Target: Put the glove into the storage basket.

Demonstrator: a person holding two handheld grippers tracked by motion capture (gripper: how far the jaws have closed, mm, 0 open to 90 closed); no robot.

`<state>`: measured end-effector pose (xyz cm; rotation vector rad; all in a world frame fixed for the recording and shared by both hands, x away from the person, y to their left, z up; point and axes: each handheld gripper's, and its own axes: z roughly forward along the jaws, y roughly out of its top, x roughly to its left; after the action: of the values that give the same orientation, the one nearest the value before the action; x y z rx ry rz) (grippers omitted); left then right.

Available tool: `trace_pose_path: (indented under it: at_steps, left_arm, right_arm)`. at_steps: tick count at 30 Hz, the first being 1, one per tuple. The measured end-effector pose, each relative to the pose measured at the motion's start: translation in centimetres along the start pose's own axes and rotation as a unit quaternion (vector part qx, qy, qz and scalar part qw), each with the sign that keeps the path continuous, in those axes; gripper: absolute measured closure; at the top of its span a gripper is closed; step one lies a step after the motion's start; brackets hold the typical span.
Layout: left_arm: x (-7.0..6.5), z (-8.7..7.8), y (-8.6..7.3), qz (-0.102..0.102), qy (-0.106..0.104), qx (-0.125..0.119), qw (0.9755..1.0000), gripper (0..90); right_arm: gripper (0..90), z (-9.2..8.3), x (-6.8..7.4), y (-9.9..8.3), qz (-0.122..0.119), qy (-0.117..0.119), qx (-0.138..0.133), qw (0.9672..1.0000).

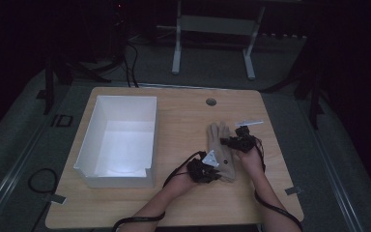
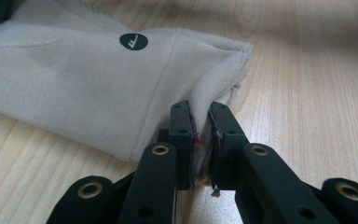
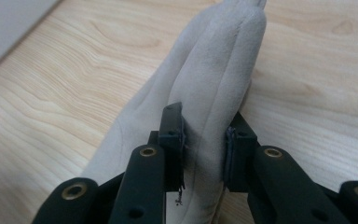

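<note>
A beige suede glove lies on the wooden table, right of centre, fingers pointing away from me. My left gripper is at the glove's near end. In the left gripper view the glove carries a round black logo, and the left gripper is shut on a pinched fold at the cuff corner. My right gripper comes in from the right over the glove's middle. The right gripper view has the right gripper shut on a raised ridge of the glove, both pads pressing the fabric.
A white open-topped box stands on the left half of the table. A small white strip lies just beyond the right gripper, and a round cable hole sits near the far edge. A white table frame stands on the floor beyond.
</note>
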<state>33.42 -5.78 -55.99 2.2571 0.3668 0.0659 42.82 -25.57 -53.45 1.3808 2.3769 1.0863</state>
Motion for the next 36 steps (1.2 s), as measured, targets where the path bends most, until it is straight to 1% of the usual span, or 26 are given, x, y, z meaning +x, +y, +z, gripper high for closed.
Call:
trace_pose_path:
  at_steps: [2,3,4,6,7,9,11,13,14,17,18,20,22,24,26,28,30,31,32,34,36]
  left_arm:
    - [-0.1,-0.4,0.4,-0.001,0.003,0.004,1.0000,82.0]
    - [0.0,-0.6,0.5,0.002,0.005,0.007,1.0000,82.0]
    - [0.0,-0.9,0.7,0.000,0.006,0.005,1.0000,82.0]
    - [0.0,-1.4,1.0,-0.002,0.009,0.009,0.9999,82.1]
    - [-0.1,-1.7,1.1,0.001,0.012,0.010,0.9999,82.1]
    - [-0.2,-2.3,1.6,0.000,0.014,0.008,0.9999,82.0]
    - [-0.3,-3.0,2.1,-0.003,0.014,0.004,0.9999,82.0]
    - [-0.5,-3.8,2.6,0.002,0.020,0.003,0.9998,82.0]
    - [-0.5,-4.2,2.9,0.003,0.019,0.003,0.9998,82.0]
    - [-0.7,-5.4,3.5,0.002,0.023,-0.002,0.9997,82.0]
    - [-0.8,-5.8,3.7,0.002,0.024,-0.003,0.9997,82.0]
    - [-1.0,-6.5,4.2,0.007,0.029,-0.003,0.9995,82.0]
    - [-1.1,-7.3,4.7,0.003,0.028,-0.008,0.9996,82.0]
    - [-1.2,-8.0,5.1,0.010,0.031,-0.005,0.9994,82.0]
    - [-1.3,-8.7,5.5,0.016,0.038,0.000,0.9991,82.0]
    - [-1.3,-9.3,5.8,0.014,0.038,-0.001,0.9992,82.0]
    - [-1.4,-10.1,6.0,0.021,0.043,0.002,0.9989,82.0]
    - [-1.4,-10.4,6.2,0.019,0.044,0.002,0.9988,82.0]
    - [-1.4,-10.8,6.3,0.024,0.050,0.006,0.9985,82.0]
    - [-1.3,-11.6,6.4,0.023,0.050,0.004,0.9985,82.0]
    - [-1.3,-12.2,6.5,0.025,0.056,0.006,0.9981,82.0]
  right_arm:
    - [73.6,-0.4,0.1,0.4,0.001,0.005,-0.007,1.0000]
    - [73.6,-0.6,0.1,0.5,0.001,0.005,-0.010,0.9999]
    - [73.6,-0.8,0.2,0.7,0.001,0.007,-0.012,0.9999]
    - [73.6,-1.3,0.1,1.1,0.007,0.014,-0.019,0.9997]
    - [73.6,-1.6,0.2,1.3,0.007,0.017,-0.021,0.9996]
    - [73.6,-2.1,0.4,1.7,0.005,0.017,-0.027,0.9995]
    - [73.5,-2.8,0.6,2.1,0.007,0.022,-0.036,0.9991]
    - [73.5,-3.5,0.8,2.5,0.006,0.025,-0.045,0.9987]
    - [73.5,-3.8,0.9,2.8,0.006,0.026,-0.047,0.9985]
    - [73.5,-4.8,1.5,3.5,-0.006,0.021,-0.055,0.9983]
    - [73.5,-5.1,1.7,3.7,-0.008,0.023,-0.059,0.9980]
    - [73.5,-5.8,2.1,4.2,-0.011,0.023,-0.065,0.9976]
    - [73.5,-6.4,2.4,4.7,-0.014,0.024,-0.071,0.9971]
    - [73.5,-6.9,2.7,5.1,-0.019,0.024,-0.074,0.9968]
    - [73.5,-7.3,3.0,5.5,-0.022,0.027,-0.079,0.9963]
    - [73.5,-7.7,3.2,5.9,-0.021,0.031,-0.083,0.9958]
    - [73.5,-8.0,3.4,6.2,-0.020,0.036,-0.089,0.9952]
    - [73.5,-8.1,3.6,6.4,-0.023,0.037,-0.089,0.9951]
    - [73.5,-8.3,3.8,6.7,-0.025,0.038,-0.092,0.9948]
    - [73.6,-8.5,4.2,7.1,-0.027,0.039,-0.095,0.9943]
    - [73.5,-8.6,4.7,7.6,-0.027,0.044,-0.099,0.9938]
